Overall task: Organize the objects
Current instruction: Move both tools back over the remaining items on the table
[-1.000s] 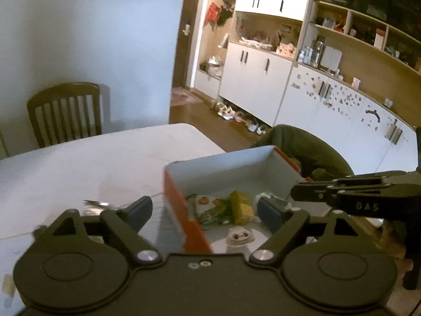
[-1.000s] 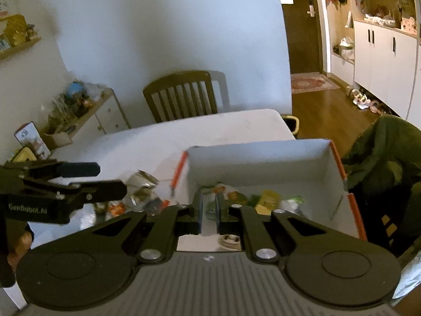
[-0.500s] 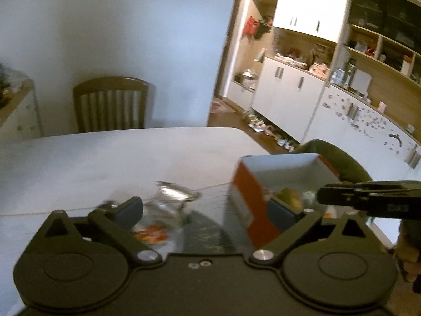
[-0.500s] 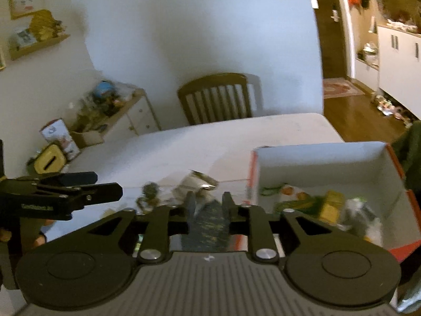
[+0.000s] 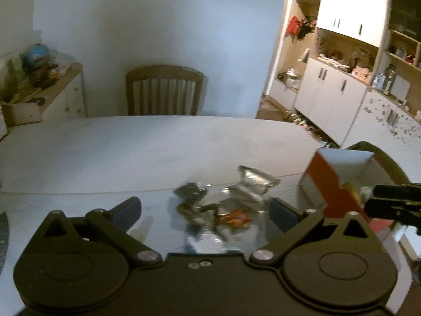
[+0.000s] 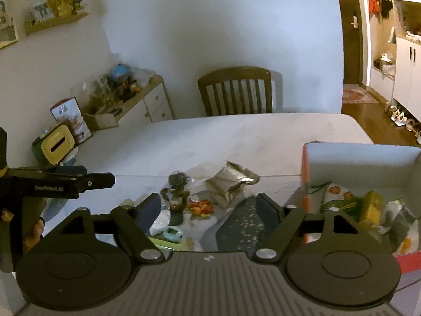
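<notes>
In the right wrist view the right tool (image 6: 209, 206) fills the lower half of the frame with its jaws wide; they have just been opening, and nothing is gripped between them. Past its fingers, at centre frame, a small heap of loose items lies on the white tabletop (image 6: 236, 134): a crumpled silver foil packet (image 6: 230, 180), a dark tangled object (image 6: 177, 191) just left of it, an orange-red wrapper (image 6: 201, 206) below that, and a small mint-green item (image 6: 172, 233) nearer the camera. A dark speckled sheet (image 6: 243, 225) lies under the right finger. At right frame stands an open box (image 6: 360, 158) with orange outer walls and a white inside, holding green, yellow and white snack packets (image 6: 368, 210); their printing is too small to read.

At left frame the left tool (image 6: 100, 180) reaches in sideways, and its black arm carries white lettering that reads roughly "GenRobot.AI". Further back at the left sits a yellow tissue box (image 6: 58, 144).

In the left wrist view, which is blurred, the left tool (image 5: 205, 206) is spread wide over the same heap with nothing held; the foil packet (image 5: 254, 184) lies just beyond its right finger. The box (image 5: 339, 173) sits at right frame, with the right tool (image 5: 394, 204) in front of it. A wooden chair (image 5: 164, 90) stands behind the tabletop (image 5: 158, 142).
</notes>
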The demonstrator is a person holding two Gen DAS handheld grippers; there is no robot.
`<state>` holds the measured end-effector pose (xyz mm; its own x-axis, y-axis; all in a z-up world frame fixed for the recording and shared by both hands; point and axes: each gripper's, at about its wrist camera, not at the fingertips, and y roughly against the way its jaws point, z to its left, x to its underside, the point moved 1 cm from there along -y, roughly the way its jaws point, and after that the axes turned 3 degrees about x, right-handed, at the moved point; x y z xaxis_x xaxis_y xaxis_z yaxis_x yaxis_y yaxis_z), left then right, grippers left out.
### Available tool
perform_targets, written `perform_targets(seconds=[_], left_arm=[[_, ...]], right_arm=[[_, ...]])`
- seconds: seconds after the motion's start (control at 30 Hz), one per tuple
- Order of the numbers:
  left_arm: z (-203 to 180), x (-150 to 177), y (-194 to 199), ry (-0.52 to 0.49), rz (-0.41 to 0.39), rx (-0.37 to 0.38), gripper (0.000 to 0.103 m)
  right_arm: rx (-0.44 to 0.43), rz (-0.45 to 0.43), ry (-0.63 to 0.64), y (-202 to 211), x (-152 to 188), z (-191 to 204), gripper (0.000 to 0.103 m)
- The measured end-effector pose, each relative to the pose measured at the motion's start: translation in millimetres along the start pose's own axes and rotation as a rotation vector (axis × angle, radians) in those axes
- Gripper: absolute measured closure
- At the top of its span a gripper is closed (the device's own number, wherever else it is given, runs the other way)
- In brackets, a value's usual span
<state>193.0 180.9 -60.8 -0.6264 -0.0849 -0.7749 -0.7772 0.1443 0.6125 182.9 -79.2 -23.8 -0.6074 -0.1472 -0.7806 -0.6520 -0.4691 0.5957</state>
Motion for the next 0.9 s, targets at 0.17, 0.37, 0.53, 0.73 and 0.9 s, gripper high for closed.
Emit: perform_targets(seconds=[0.17,0.37,0.53,0.73,0.9], left_arm=[[26,12,-8,0.001,-0.009,-0.067,0.0],[52,24,-25,0.027,0.049,-0.073,0.0],[62,31,-37,0.001,0.07,-0.1,0.0],[77,38,-54,0.023,0.08,-0.133,0.0],[85,44,-68,0.026,0.111,-0.126,0.0]], right_arm=[[-0.006,0.037,0.012,-24,9,26,0.014],[0.028,0.089,0.013,-59,28,56,0.013],[0.047,0.138,0.013,-90,43,76,0.013],[0.069,0.206,0.037,-122,60,96,0.013],[0.079,0.25,0.005,-143,73,102,0.013]])
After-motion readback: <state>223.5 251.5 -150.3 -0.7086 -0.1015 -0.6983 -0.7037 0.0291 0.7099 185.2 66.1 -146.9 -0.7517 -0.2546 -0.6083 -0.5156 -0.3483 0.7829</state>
